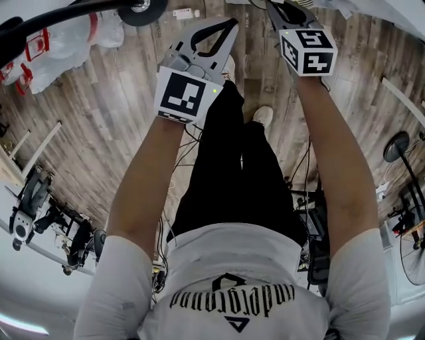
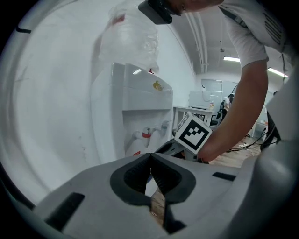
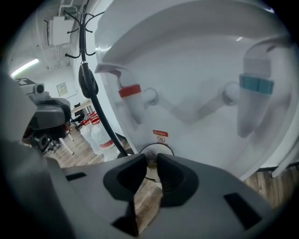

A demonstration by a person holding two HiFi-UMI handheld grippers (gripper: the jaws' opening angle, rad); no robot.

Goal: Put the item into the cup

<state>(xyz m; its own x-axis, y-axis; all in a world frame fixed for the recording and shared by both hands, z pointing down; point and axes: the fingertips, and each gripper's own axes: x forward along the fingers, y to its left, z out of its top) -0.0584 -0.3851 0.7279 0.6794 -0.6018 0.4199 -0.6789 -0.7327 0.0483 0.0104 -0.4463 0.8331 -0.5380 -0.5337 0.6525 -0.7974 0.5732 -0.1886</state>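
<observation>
Neither a cup nor a loose item shows in any view. I hold both grippers out in front of me above a wooden floor (image 1: 99, 113). My left gripper (image 1: 229, 26) points at a white water dispenser (image 2: 140, 107); its jaws (image 2: 150, 158) meet at the tips with nothing between them. My right gripper (image 1: 289, 9) sits very close to the dispenser's front (image 3: 196, 60), between a red tap (image 3: 129, 91) and a blue tap (image 3: 256, 84). A narrow gap stands between its pads (image 3: 152, 162), and nothing is in it. The right gripper's marker cube (image 2: 192, 133) shows in the left gripper view.
A black coat stand (image 3: 88, 79) rises left of the dispenser, with several water bottles (image 3: 96, 135) behind it. A plastic-wrapped bottle (image 2: 128, 32) tops the dispenser. Plastic bags (image 1: 66, 40) lie at the far left, cables (image 1: 302, 192) and a fan (image 1: 398, 146) at the right.
</observation>
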